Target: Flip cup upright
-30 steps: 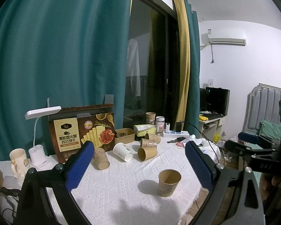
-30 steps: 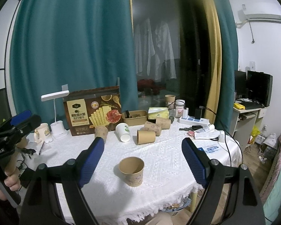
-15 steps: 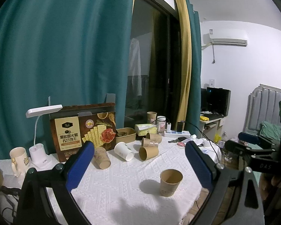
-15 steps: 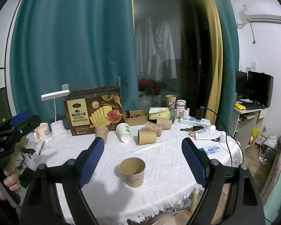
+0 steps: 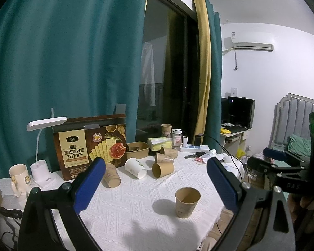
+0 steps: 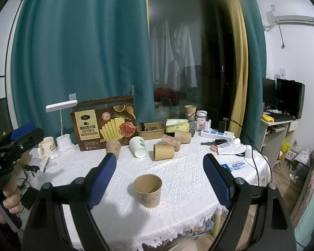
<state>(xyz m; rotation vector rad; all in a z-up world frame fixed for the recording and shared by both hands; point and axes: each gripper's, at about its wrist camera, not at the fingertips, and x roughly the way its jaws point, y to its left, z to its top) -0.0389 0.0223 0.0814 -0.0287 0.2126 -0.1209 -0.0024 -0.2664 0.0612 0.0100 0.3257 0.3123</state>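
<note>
The paper cups are thin-walled and very light: they will crush under a hard squeeze and roll or skid on the cloth if nudged. One brown cup (image 6: pixel 148 190) already stands upright near the front edge of the bench (image 6: pixel 188 179), apart from the rest. Toward the back edge several lie on their sides: a brown cup (image 6: pixel 163 151) mouth forward, a white cup (image 6: pixel 138 146) beside it, two more brown ones (image 6: pixel 171 142) just behind, and another (image 6: pixel 113 148) in front of the cracker box (image 6: pixel 103 123). A tipped cup is best taken across its mid-wall, gently, then turned onto its base.

Both tongs, left (image 5: pixel 156 186) and right (image 6: pixel 159 181), stand wide apart, holding nothing, hovering short of the cups. The upright cup sits in the reach line to the tipped ones. The box, lamp (image 6: pixel 61 125), food tray (image 6: pixel 150 130) and power strip (image 6: pixel 216 134) crowd the back.
</note>
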